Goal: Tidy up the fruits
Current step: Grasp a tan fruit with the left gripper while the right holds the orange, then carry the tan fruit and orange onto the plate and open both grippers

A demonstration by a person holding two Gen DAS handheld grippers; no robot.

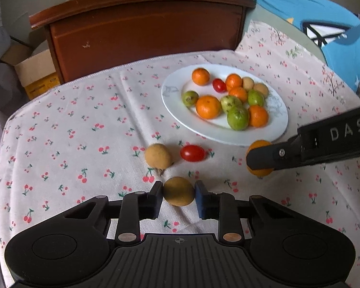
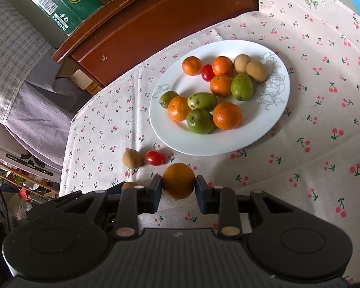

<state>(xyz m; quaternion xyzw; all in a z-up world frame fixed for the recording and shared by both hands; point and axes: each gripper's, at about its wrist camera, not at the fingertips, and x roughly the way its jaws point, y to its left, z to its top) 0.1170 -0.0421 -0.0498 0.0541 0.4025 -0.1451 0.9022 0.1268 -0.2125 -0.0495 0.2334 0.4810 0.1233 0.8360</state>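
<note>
Both hands are loaded at once. The left hand-held gripper (image 1: 178,192) is clamped on a brown longan (image 1: 178,191), its pads pressing the fruit's two sides, low over the table near the front edge. The right hand-held gripper (image 2: 178,184) is likewise closed on a small orange (image 2: 178,180), held just short of the white plate (image 2: 279,110) (in the left view it shows as a black finger across the same orange).

The orange looks firm with a slightly giving peel, light, and round enough to roll if let go early; gripping across its widest part, as now, seems the safest hold. The longan has a thin, brittle-looking shell and is lighter still, so I would judge a gentle squeeze at its middle enough. Harder pressure might crack it.

Two pieces lie loose on the cloth between the grippers and the plate: another longan (image 1: 158,156) and a cherry tomato (image 1: 192,153), just beside each other. The tomato will be the slippery, bruisable one. The plate already carries oranges, green fruits, a tomato and two longans, crowded toward its middle.

The table wears a cherry-print cloth (image 1: 72,129), soft and creased, so fruit should not roll far. Behind it stands a dark wooden headboard (image 1: 141,31), with a cardboard box (image 1: 34,73) on the floor and something blue (image 1: 300,7) off to the right.
</note>
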